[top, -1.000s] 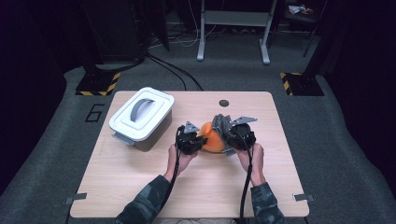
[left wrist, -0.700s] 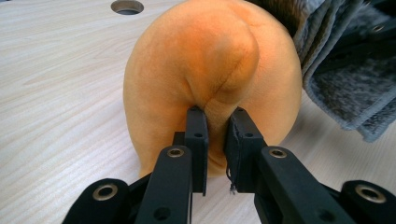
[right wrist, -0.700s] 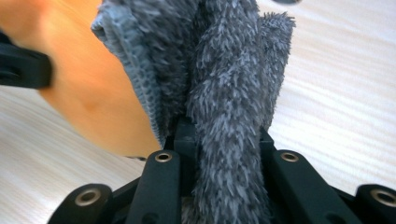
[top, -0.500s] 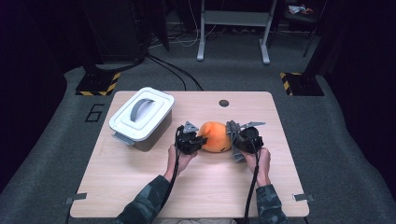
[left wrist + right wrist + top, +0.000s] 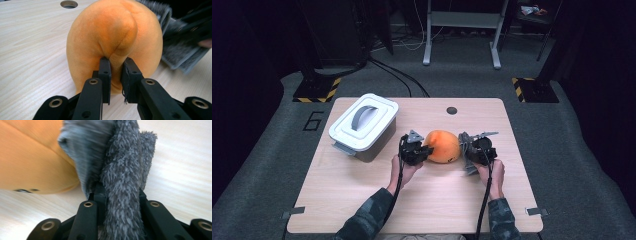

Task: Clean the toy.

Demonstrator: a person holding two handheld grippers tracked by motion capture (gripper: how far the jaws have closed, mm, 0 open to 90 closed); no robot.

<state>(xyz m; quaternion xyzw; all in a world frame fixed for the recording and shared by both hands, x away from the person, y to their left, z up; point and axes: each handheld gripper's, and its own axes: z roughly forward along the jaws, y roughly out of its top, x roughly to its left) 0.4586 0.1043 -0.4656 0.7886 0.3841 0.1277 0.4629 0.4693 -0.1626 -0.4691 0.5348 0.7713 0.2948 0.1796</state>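
Wooden table [image 5: 362,200] — left gripper [image 5: 115,65] pinches orange plush [image 5: 112,37]; right gripper [image 5: 120,192] clamps grey cloth [image 5: 120,170].

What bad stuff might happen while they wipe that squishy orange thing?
1. The left gripper pinches just a small fold of the soft orange ball, so a hard rub might tug the fold free and let the ball roll across the table.
2. The right gripper clamps the fuzzy grey cloth near one end. The rest hangs loose and could slip out or bunch up.
3. The white lidded box stands near the left hand, so a wide swing might bump it.
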